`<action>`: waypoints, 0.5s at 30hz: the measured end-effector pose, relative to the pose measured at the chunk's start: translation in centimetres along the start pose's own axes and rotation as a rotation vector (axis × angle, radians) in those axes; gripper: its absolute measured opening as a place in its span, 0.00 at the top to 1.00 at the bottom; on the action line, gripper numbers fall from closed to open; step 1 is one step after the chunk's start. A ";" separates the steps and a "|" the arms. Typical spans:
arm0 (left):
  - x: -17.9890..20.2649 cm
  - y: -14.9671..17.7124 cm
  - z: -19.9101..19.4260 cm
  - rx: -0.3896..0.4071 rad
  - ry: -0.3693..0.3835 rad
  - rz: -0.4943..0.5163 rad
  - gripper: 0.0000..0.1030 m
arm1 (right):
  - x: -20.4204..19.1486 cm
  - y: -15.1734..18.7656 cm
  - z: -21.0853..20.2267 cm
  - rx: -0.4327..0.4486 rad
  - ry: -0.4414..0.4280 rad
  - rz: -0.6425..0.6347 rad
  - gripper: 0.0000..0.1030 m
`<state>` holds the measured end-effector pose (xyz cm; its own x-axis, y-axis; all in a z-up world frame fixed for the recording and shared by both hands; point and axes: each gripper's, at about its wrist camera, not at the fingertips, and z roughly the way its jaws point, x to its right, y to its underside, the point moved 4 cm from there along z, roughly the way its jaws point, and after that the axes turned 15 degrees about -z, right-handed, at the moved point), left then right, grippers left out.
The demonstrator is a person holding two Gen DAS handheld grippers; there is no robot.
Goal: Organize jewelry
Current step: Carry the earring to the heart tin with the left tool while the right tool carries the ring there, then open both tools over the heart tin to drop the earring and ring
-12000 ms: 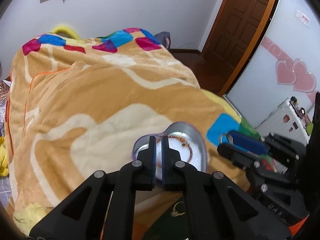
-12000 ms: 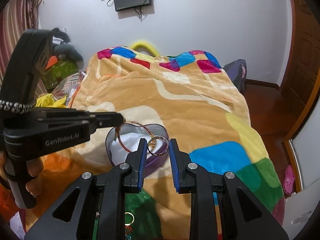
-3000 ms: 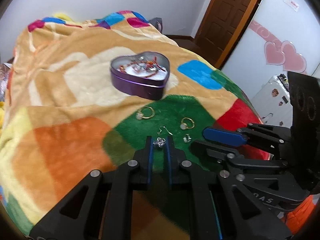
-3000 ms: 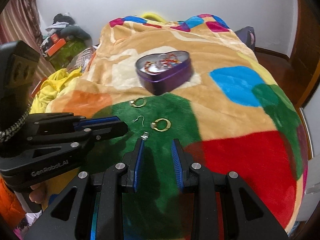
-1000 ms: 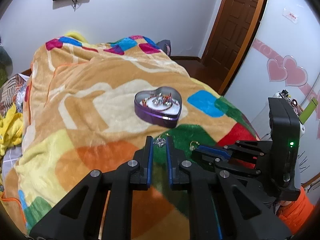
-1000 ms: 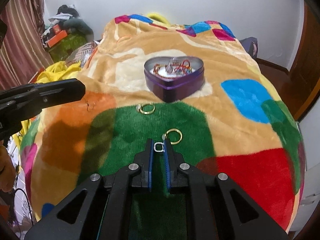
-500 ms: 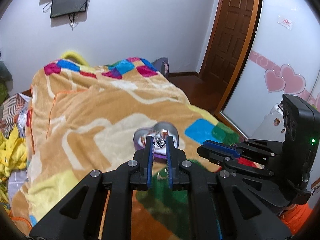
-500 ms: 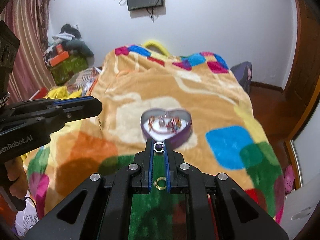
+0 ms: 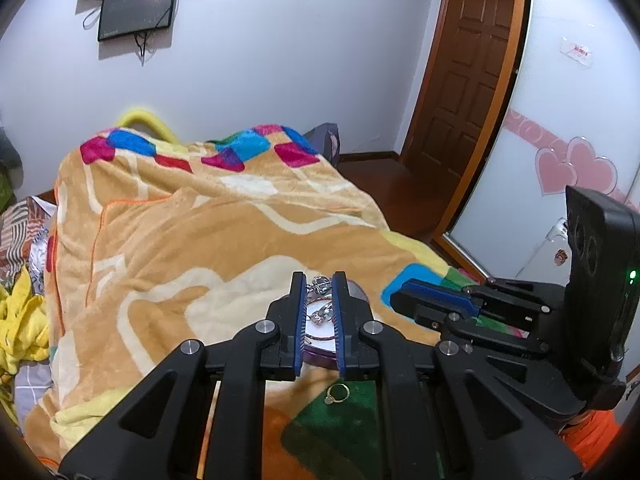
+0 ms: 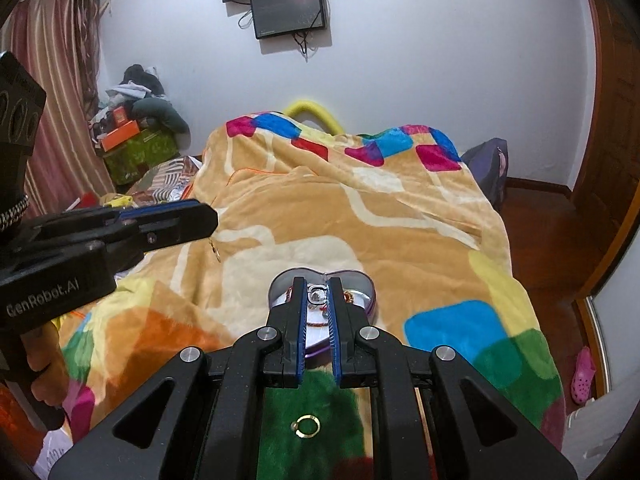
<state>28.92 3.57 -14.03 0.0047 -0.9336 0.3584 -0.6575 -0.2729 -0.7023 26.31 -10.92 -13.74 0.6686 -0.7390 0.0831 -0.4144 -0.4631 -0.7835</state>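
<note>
A purple heart-shaped tin (image 10: pixel 366 286) with jewelry inside sits on the blanket; it also shows in the left wrist view (image 9: pixel 316 358), mostly hidden by my fingers. My left gripper (image 9: pixel 319 282) is shut on a small silver earring (image 9: pixel 318 283) and holds it over the tin. My right gripper (image 10: pixel 318 293) is shut on a small silver ring (image 10: pixel 318 292) above the tin. A gold hoop earring (image 10: pixel 307 427) lies on the green patch near me. Another gold hoop (image 9: pixel 337 393) lies in front of the tin.
The colourful blanket (image 10: pixel 360 216) covers the bed. Each gripper shows in the other's view, the left one (image 10: pixel 168 220) and the right one (image 9: pixel 436 300). Clutter (image 10: pixel 132 128) is piled at the far left. A wooden door (image 9: pixel 464 92) stands at the right.
Both grippers have moved forward and up from the green patch to above the tin, each still holding its small piece. The tin is now right under the fingertips.
</note>
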 end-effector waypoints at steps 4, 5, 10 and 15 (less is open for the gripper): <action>-0.8 0.4 2.0 -0.043 0.000 -0.015 0.89 | 0.3 0.3 1.6 -0.029 -0.026 0.008 0.92; -0.9 0.5 2.5 -0.056 0.000 -0.017 0.89 | 0.4 0.4 1.9 -0.035 -0.034 0.012 0.92; -1.2 1.0 4.5 -0.108 0.013 -0.026 0.89 | 0.6 1.2 3.8 -0.085 -0.084 0.020 0.92; -1.5 1.5 6.3 -0.159 0.017 -0.031 0.90 | 0.5 1.8 4.8 -0.120 -0.106 0.011 0.91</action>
<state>32.63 3.09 -19.48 0.0151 -0.9207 0.3900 -0.7681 -0.2604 -0.5851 28.86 -9.75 -18.02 0.7225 -0.6914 0.0045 -0.4887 -0.5153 -0.7040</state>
